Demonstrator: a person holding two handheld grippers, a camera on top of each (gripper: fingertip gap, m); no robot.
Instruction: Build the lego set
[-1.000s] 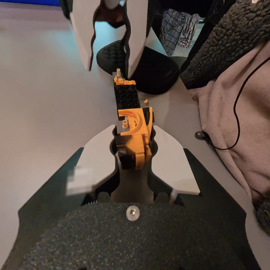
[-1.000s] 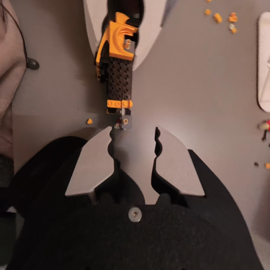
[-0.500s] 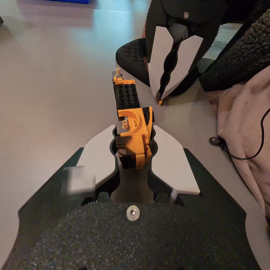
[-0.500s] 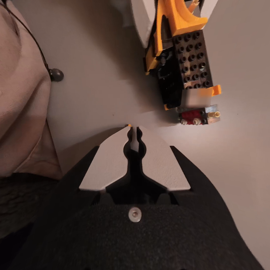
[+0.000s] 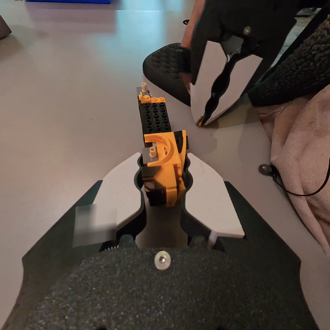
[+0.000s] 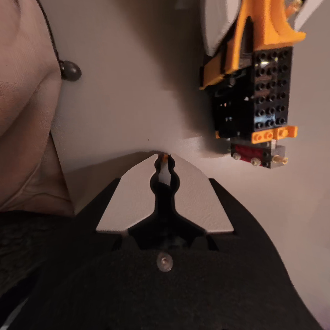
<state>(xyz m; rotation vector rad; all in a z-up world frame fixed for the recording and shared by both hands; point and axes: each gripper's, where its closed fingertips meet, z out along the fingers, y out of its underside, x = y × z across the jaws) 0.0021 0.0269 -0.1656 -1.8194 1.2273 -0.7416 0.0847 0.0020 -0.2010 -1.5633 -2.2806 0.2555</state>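
My left gripper [image 5: 163,160] is shut on the near end of a long orange and black brick model [image 5: 161,153] that lies on the grey table [image 5: 62,116]; both pads press its sides. The model's far end carries a black studded plate [image 5: 156,116] and a small orange strip. My right gripper [image 6: 164,157] is shut on a tiny orange piece [image 6: 165,157] pinched at its fingertips, low over the table. The left wrist view shows that gripper [image 5: 202,123] with the orange piece [image 5: 200,123] at its tips, right of the model. The model [image 6: 257,92] also shows in the right wrist view at upper right.
A pinkish cloth [image 5: 301,160] with a thin black cord and a dark toggle [image 5: 264,168] lies at the right. A black mesh pad [image 5: 166,66] and a dark fleece sleeve [image 5: 294,75] sit behind the right gripper.
My right gripper moved from the model's far end to the small orange piece beside it, closed on it, and has lifted slightly. My left gripper keeps its hold on the model.
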